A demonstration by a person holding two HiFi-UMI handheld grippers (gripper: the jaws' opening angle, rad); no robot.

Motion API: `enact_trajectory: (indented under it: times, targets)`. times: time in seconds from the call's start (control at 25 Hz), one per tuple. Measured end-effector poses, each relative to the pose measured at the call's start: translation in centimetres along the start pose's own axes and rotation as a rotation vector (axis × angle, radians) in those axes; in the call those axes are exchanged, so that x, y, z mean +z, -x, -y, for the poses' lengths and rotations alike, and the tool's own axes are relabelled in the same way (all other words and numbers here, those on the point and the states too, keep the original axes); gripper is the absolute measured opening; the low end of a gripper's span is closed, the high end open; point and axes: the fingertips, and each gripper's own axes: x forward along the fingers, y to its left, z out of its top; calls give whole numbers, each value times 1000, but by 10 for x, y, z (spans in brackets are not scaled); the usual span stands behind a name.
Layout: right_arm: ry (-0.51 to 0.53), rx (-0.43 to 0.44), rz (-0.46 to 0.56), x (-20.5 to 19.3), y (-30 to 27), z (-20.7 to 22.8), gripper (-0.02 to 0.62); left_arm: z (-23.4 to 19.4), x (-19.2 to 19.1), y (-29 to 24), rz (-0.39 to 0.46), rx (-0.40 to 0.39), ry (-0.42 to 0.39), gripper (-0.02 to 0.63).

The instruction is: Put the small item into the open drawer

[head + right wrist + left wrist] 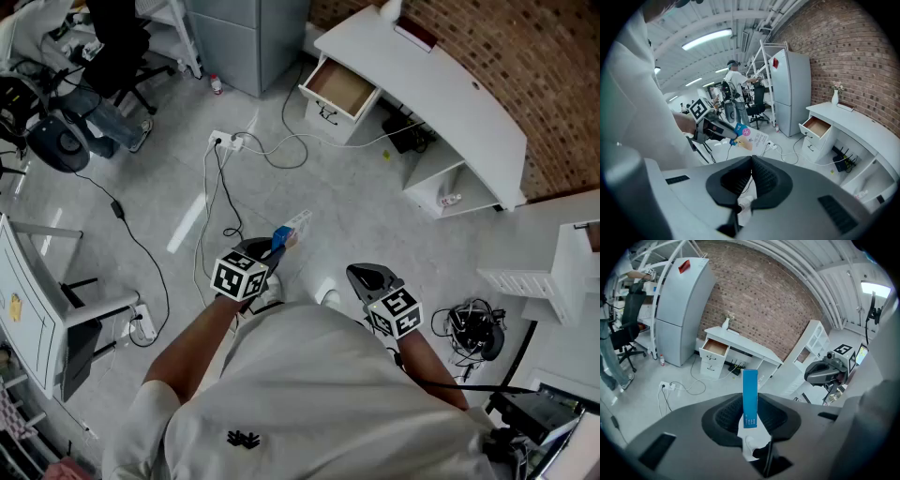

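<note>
My left gripper (278, 246) is shut on a small flat blue-and-white box (294, 226), held out over the floor. In the left gripper view the box (750, 394) stands edge-on between the jaws, its blue side facing me. The open drawer (339, 87) is pulled out of the left end of a curved white desk (450, 84), well ahead of me, and its wooden bottom looks bare. It also shows as the drawer (715, 347) and the drawer (816, 126). My right gripper (367, 276) hangs lower right, shut with nothing between its pads (759, 174).
A power strip (228, 141) and loose cables (281, 150) lie on the floor between me and the desk. A tall grey fridge (682, 310) stands left of the drawer. Office chairs (117, 47) are at the far left, a white shelf unit (562, 272) at the right.
</note>
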Motion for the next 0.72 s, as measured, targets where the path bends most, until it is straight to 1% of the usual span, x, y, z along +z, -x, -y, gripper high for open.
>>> enact_trajectory:
  times: [0.2,0.32,0.44,0.56,0.72]
  targets:
    - [-19,-10,28,-37,59,32,29,67,5,-42,-17,-6,-9,103]
    - [-42,-17,42,-67,99,61,29,115,11,-74,-24,-4,-18,103]
    - [-53,-3,46,-101,134,84,29,157,9,-103,-32,15,-21,103]
    - [-38,18,58,-123,157,103,29,184,7,-124,-36,47,-22,103]
    - [-34,29,64,-147,176,132,32,207,11,-144,-32,90,0,103]
